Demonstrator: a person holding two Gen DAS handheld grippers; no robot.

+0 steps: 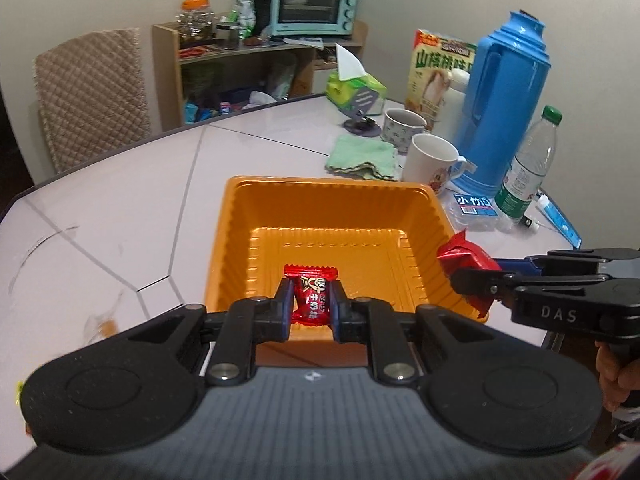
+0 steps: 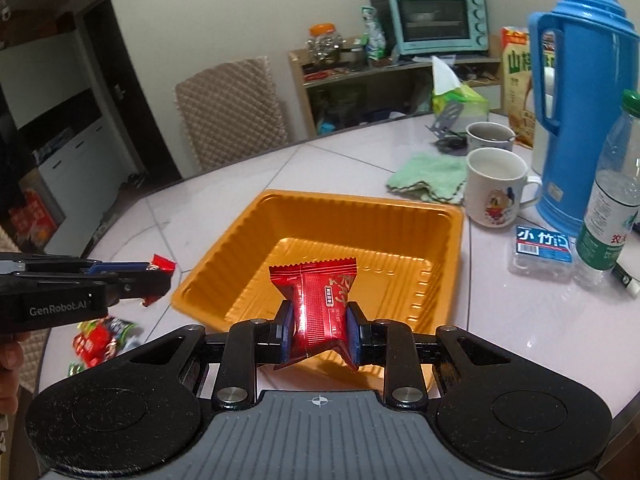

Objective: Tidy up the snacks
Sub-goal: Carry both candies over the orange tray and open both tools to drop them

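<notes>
Left gripper (image 1: 311,300) clamps small red candy (image 1: 311,294); right gripper (image 2: 318,322) clamps larger red snack packet (image 2: 316,300). Both hover over near rim of empty orange tray (image 1: 240,216) on table (image 1: 120,208), probably for dropping in. Loose snacks (image 2: 100,338) wait beside tray.

"DAS" showing on right gripper (image 1: 472,280) body; "GenRobot.AI" on left gripper (image 2: 160,276) body; "小竹" on the small blue-labelled pack (image 2: 542,256); "山楂" heading the snack box (image 1: 438,76).
</notes>
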